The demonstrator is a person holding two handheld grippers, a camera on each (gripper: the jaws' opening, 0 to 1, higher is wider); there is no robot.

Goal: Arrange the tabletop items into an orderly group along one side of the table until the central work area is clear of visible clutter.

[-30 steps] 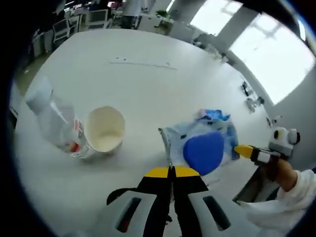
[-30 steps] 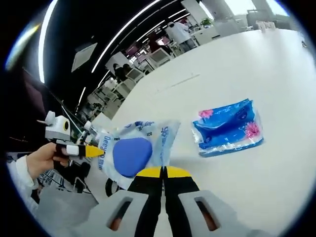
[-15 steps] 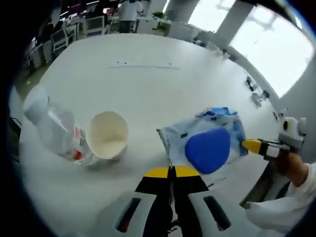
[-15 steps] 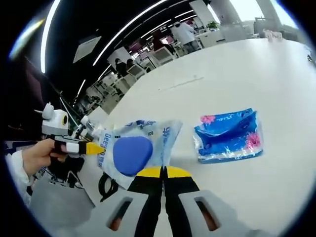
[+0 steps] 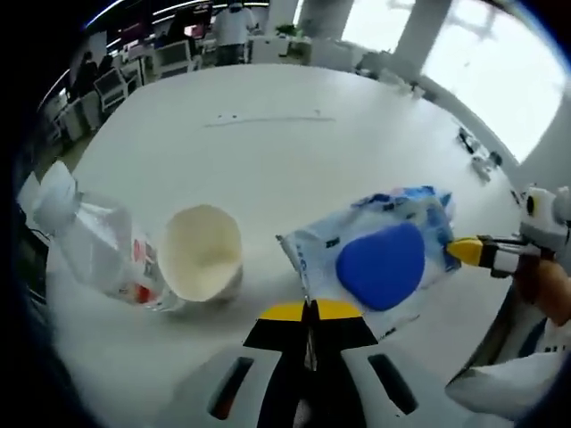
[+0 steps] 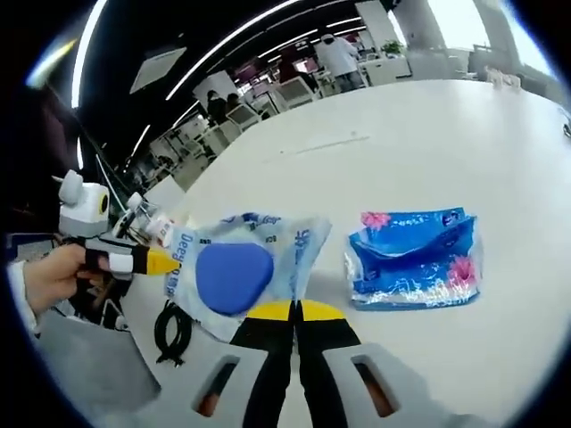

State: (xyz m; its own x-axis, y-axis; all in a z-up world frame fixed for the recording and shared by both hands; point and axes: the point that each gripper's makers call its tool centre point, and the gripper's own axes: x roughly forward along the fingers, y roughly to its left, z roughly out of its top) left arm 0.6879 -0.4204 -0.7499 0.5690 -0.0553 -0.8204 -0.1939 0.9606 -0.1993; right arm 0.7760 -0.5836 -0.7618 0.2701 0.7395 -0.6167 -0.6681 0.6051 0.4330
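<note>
Pale wipes pack [image 5: 379, 259], blue lid, seemingly crumpled

Bright daylight from blown-out windows [image 5: 500, 80], ceiling strip lights [image 6: 241, 36], soft focus, strong fisheye bending at edges

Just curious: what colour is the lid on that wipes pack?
Solid blue, on a pale bluish-white wipes pack; clearest in the right gripper view.

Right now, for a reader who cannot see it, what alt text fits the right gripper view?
A wet-wipes pack with a blue lid is pinched at opposite ends by two yellow-tipped tools, the right tool and the left tool. It is over a white table, beside a blue tissue pack and a coiled black cable.
</note>
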